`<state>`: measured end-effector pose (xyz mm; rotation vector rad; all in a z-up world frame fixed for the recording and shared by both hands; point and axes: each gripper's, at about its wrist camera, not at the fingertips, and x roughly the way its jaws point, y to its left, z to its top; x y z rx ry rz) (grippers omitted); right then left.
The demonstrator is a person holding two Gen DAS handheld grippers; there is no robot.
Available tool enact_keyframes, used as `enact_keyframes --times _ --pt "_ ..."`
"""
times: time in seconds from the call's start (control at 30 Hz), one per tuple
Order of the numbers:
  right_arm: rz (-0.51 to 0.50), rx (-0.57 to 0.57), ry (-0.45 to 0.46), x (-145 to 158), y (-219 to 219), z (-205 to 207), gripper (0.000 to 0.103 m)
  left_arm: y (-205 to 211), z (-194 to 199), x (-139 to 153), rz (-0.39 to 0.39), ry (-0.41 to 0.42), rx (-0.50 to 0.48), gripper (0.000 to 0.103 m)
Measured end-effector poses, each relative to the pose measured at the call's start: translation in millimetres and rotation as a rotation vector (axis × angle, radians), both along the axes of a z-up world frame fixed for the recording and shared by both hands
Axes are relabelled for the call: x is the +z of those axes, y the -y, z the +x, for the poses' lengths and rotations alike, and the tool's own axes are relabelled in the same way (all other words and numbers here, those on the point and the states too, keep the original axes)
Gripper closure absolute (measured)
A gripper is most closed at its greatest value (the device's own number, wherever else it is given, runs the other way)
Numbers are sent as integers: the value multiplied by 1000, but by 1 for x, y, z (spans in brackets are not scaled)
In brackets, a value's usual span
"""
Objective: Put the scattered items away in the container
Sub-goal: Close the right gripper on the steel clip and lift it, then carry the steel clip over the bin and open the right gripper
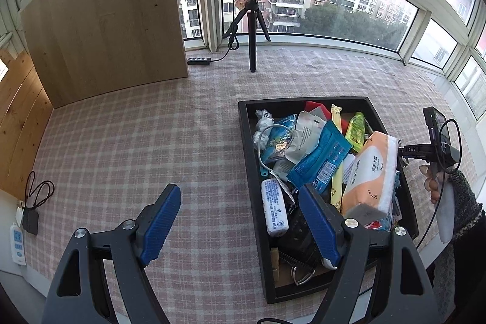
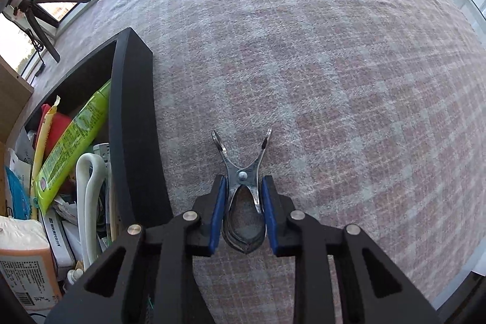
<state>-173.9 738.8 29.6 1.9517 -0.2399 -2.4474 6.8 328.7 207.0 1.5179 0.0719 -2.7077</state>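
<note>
Steel is pinched between the blue pads of the right gripper (image 2: 244,213): a shiny metal clip (image 2: 243,190) is held by its rounded loop end, its two prongs splayed forward, on the checked cloth (image 2: 334,81) just beside the black container (image 2: 133,123). A slip is judged likely on lifting, since smooth curved metal offers little purchase. The left gripper (image 1: 240,226) is held wide and empty, partly over the container's near edge, already crowded with packets.
</note>
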Motion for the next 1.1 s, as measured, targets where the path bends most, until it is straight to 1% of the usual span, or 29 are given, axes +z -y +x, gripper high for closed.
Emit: enact_keyframes --times 0.13,0.17,0.27,0.33,0.47,0.57,0.67,0.73,0.77,0.83,0.93,1.1 --pt "-5 -38 -33 12 -4 5 80 7 3 -2 14 0 13 25" --pt "-12 -48 -50 19 -5 8 84 9 3 -2 17 -1 14 25" --pt "-57 -48 -104 47 -4 20 84 11 6 -2 27 -6 14 25" --pt "-56 -26 -149 68 6 27 84 11 6 -3 35 -7 13 25" --pt "-104 22 -208 103 27 37 84 10 10 -2 42 -10 3 25" --pt "-137 87 -216 117 50 43 84 11 14 0 42 -19 0 25" --pt "-166 164 -214 122 79 46 83 16 19 1 48 -25 10 25" --pt "-150 182 -227 126 92 51 64 20 22 0 47 -23 19 25" --pt "-130 179 -250 130 95 53 50 22 23 0 45 -22 22 25" --pt "-89 179 -274 137 101 55 49 26 27 -2 40 -20 27 25" --pt "-76 180 -281 146 106 60 49 36 29 -4 41 -19 38 25" --pt "-46 190 -316 167 130 79 49 56 30 -6 50 -24 37 25"
